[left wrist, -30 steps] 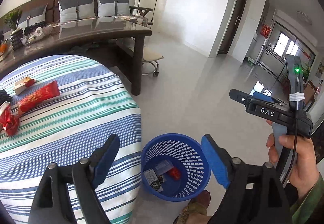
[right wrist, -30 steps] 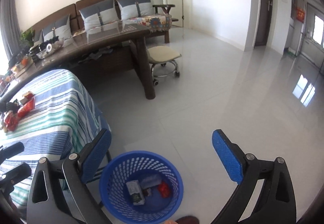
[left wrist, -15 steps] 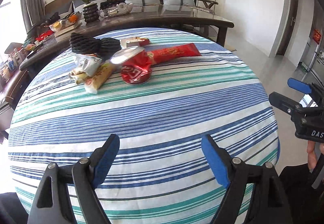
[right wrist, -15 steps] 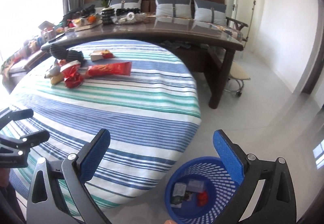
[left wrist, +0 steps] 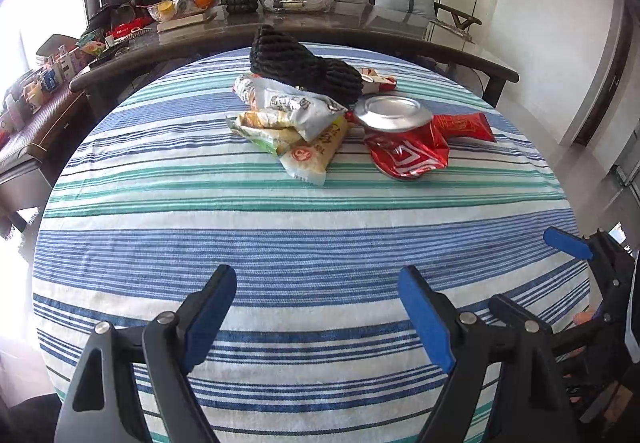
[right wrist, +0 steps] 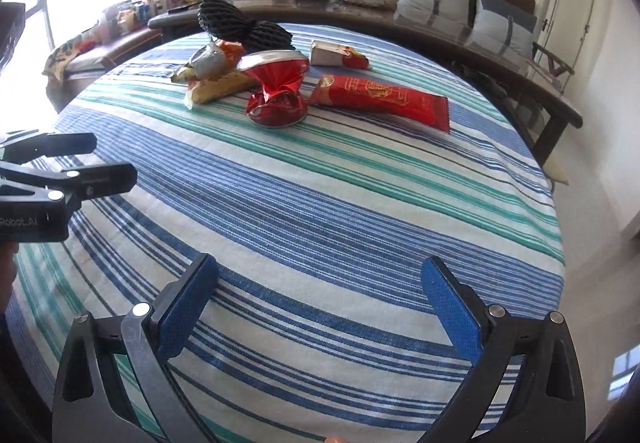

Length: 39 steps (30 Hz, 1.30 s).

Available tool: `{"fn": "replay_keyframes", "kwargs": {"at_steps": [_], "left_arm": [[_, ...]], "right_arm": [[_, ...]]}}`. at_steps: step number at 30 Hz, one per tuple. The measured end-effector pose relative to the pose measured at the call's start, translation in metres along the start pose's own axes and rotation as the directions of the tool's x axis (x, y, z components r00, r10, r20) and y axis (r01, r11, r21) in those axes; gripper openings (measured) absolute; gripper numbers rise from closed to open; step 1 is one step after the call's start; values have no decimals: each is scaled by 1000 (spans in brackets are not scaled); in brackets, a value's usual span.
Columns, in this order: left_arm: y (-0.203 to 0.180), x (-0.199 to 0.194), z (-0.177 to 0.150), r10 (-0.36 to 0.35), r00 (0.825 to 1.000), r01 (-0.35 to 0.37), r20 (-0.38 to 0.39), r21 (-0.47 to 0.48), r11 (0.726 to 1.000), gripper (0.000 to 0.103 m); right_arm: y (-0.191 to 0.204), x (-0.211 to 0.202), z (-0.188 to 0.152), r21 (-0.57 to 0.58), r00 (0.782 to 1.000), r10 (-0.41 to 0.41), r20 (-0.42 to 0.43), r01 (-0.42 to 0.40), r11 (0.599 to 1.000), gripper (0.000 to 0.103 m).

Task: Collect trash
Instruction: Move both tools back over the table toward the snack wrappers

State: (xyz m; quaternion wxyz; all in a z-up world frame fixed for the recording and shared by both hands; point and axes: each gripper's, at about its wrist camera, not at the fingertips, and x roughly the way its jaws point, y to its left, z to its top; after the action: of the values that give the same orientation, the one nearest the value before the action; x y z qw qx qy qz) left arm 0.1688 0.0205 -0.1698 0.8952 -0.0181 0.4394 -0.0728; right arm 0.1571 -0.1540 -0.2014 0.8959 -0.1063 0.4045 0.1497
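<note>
Grippers, left point(left wrist: 318, 315) and right point(right wrist: 318, 307), fingers spread empty, had swung from the bin back to wrappers point(left wrist: 292, 123) at upper centre, readying another pickup.

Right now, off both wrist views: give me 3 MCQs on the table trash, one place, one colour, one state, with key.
1. Where is the crushed can relative to the long red wrapper in the right wrist view?
A. To its left, touching or nearly so
B. To its right, far off
C. Under it

2. What colour is the foam net sleeve at the back of the pile?
A. White
B. Black
C. Green

3. What state are the left gripper and the right gripper in?
A. Both shut on wrappers
B. Left shut on the can, right open
C. Both open, holding nothing

Key: 1 A, the can stands at the wrapper's left end. 2 B, the netting is dark black. 3 C, both pairs of blue fingers are spread over the bare striped tablecloth.
</note>
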Motion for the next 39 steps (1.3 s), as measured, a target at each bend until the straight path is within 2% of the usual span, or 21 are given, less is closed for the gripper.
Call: {"fn": "replay_keyframes", "kwargs": {"at_steps": [4, 7, 9, 12, 15, 16, 17, 19, 20, 25, 27, 28, 29, 30, 31, 36, 39], "left_arm": [[10, -1, 61, -20, 998, 22, 53, -43, 999, 85], [4, 20, 99, 25, 999, -24, 38, -19, 1000, 85], [0, 41, 112, 73, 997, -73, 12, 15, 997, 85], [2, 66, 111, 157, 987, -156, -24, 35, 987, 85], [16, 64, 100, 133, 991, -133, -6, 16, 991, 85], [23, 59, 96, 109, 994, -109, 8, 5, 994, 80], [30, 54, 92, 86, 996, -86, 21, -1, 996, 68], [41, 46, 84, 56, 998, -57, 8, 1, 998, 52], [47, 41, 79, 50, 999, -50, 1, 9, 999, 51], [67, 15, 46, 40, 999, -38, -29, 66, 997, 51], [74, 9, 35, 47, 998, -45, -33, 65, 997, 55], [76, 8, 31, 41, 999, -39, -35, 64, 997, 60], [76, 7, 28, 28, 999, -26, -35, 67, 997, 70], [77, 9, 26, 20, 999, -18, -34, 73, 997, 74], [76, 11, 26, 24, 999, -21, -34, 80, 997, 79], [77, 33, 42, -10, 999, 14, -52, 74, 997, 79], [77, 31, 56, -80, 997, 80, -4, 42, 996, 79]], "right_arm": [[-2, 3, 1, 14, 1000, 19, -10, -19, 1000, 102], [-7, 4, 1, 44, 999, 51, -20, -50, 998, 102], [-9, 4, 0, 54, 998, 60, -21, -59, 997, 102], [-6, 3, -1, 47, 998, 53, -16, -52, 998, 102], [-7, 3, -1, 47, 998, 55, -14, -54, 997, 102], [-7, 3, -2, 49, 998, 58, -15, -57, 997, 102], [-8, 3, -1, 51, 998, 61, -16, -60, 997, 102], [-8, 3, -1, 52, 998, 62, -16, -61, 997, 102], [-8, 3, -1, 52, 998, 61, -16, -60, 997, 102], [-8, 3, -1, 52, 998, 62, -16, -61, 997, 102], [-8, 3, -1, 53, 998, 63, -17, -62, 997, 102], [-8, 4, -1, 55, 998, 64, -17, -63, 997, 102], [-8, 4, -1, 56, 998, 64, -18, -63, 996, 102], [-8, 4, -1, 57, 998, 64, -18, -63, 996, 102], [-8, 4, -1, 58, 998, 63, -19, -62, 996, 102], [-8, 4, -1, 64, 998, 58, -20, -56, 996, 102], [-9, 4, -1, 66, 998, 57, -18, -55, 996, 102]]}}
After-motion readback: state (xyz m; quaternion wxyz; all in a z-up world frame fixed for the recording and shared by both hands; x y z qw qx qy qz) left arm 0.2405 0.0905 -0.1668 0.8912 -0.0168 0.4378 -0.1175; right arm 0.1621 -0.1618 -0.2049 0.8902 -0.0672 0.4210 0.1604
